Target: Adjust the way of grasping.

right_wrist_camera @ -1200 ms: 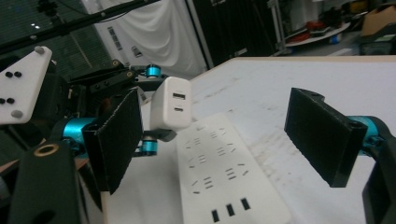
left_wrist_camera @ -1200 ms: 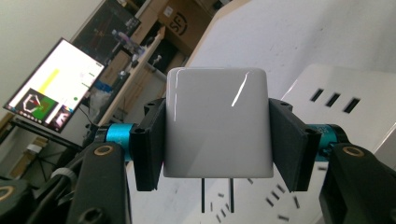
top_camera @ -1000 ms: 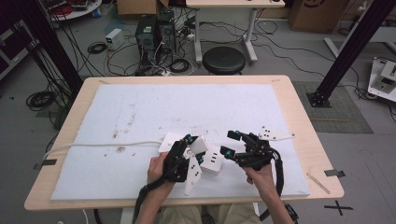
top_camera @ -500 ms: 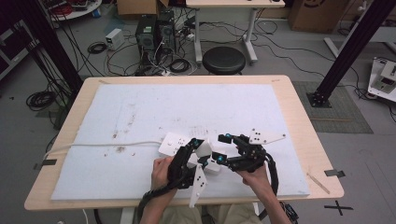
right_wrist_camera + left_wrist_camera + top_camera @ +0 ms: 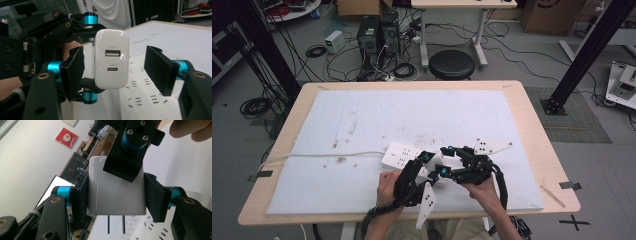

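I see the white charger (image 5: pixel 111 58) clamped between my left gripper (image 5: pixel 116 195) pads, raised over the power strip (image 5: pixel 400 155) near the table's (image 5: pixel 532 145) front edge. My right gripper (image 5: pixel 115 68) jaws have just been closing around it, pads apart, not pressing. It is glossy, rounded, two ports facing me

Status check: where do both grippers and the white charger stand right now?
Left gripper shut on white charger. Right gripper open, jaws just closing around it, pads not touching. Power strip below; nothing in the way.
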Demonstrator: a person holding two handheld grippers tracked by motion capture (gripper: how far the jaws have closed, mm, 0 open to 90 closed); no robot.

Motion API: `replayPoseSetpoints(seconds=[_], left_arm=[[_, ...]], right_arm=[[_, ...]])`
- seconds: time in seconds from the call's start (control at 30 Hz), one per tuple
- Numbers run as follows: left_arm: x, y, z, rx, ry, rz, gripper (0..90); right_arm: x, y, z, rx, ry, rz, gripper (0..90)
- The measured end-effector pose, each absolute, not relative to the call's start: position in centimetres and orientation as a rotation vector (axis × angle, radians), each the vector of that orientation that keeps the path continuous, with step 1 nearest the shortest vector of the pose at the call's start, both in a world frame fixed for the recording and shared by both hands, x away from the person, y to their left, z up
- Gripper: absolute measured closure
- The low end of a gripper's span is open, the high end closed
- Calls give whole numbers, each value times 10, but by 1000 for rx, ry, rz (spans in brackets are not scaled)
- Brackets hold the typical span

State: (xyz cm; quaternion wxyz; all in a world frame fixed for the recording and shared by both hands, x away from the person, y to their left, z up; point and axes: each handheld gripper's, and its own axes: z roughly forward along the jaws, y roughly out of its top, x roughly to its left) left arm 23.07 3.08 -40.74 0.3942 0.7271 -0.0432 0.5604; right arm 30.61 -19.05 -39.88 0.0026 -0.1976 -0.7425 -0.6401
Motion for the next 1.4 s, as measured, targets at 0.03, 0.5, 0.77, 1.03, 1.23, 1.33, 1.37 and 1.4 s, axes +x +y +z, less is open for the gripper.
replayPoseSetpoints(seconds=[0.03, 0.5, 0.77, 1.03, 1.23, 1.33, 1.37, 1.4], left_arm=[[231, 31, -407, 1844, -109, 1422, 424], [228, 29, -407, 1833, -145, 1437, 424], [229, 27, -407, 1831, -155, 1434, 424], [229, 25, -408, 1838, -180, 1446, 424], [229, 25, -409, 1841, -186, 1447, 424], [228, 25, -409, 1838, -185, 1450, 424], [229, 25, -409, 1836, -189, 1453, 424], [228, 25, -409, 1835, -189, 1452, 424]], right_arm=[[306, -191, -399, -610, -2324, -2012, 363], [308, -190, -399, -581, -2293, -1993, 453], [307, -190, -399, -566, -2291, -1984, 498], [307, -189, -400, -532, -2300, -1980, 564], [308, -189, -400, -537, -2302, -1975, 590], [308, -189, -400, -536, -2302, -1975, 596], [308, -189, -400, -535, -2302, -1976, 596], [308, -189, -400, -535, -2302, -1976, 596]])
